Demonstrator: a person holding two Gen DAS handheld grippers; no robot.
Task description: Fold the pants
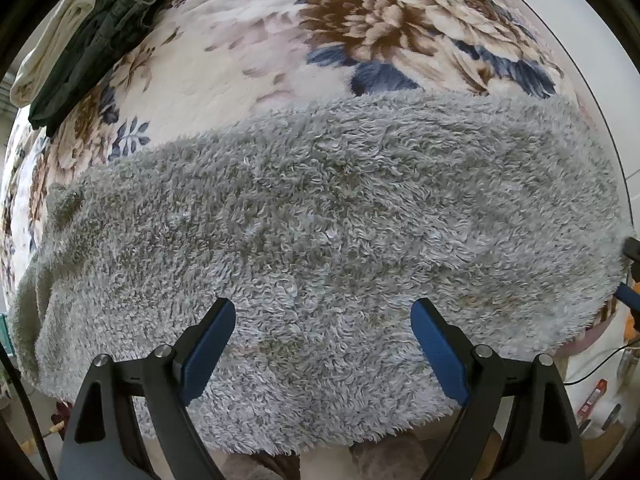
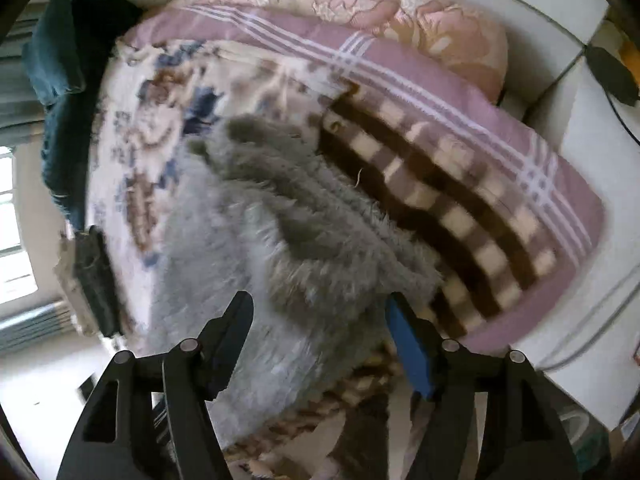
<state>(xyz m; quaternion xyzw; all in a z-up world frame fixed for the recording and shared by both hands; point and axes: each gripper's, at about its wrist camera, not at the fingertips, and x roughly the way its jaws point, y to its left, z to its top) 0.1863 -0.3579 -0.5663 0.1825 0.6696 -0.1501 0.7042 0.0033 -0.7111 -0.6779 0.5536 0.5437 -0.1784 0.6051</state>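
Observation:
The grey fluffy pants (image 1: 328,224) lie spread flat across the flowered blanket (image 1: 248,48) on the bed. My left gripper (image 1: 322,316) is open and empty, its blue-padded fingers hovering over the near edge of the pants. In the right wrist view the same grey pants (image 2: 280,240) show a bunched end near a brown checked blanket. My right gripper (image 2: 320,312) is open, its fingers on either side of that bunched fabric, not closed on it. The right gripper's tip also shows at the far right edge of the left wrist view (image 1: 632,276).
A dark green garment (image 1: 96,48) and a cream cloth (image 1: 52,52) lie folded at the blanket's far left. A brown checked blanket (image 2: 432,196), a pink striped quilt (image 2: 500,128) and a pink pillow (image 2: 420,16) are stacked at the bed's right. Dark blue cloth (image 2: 60,80) lies at the left.

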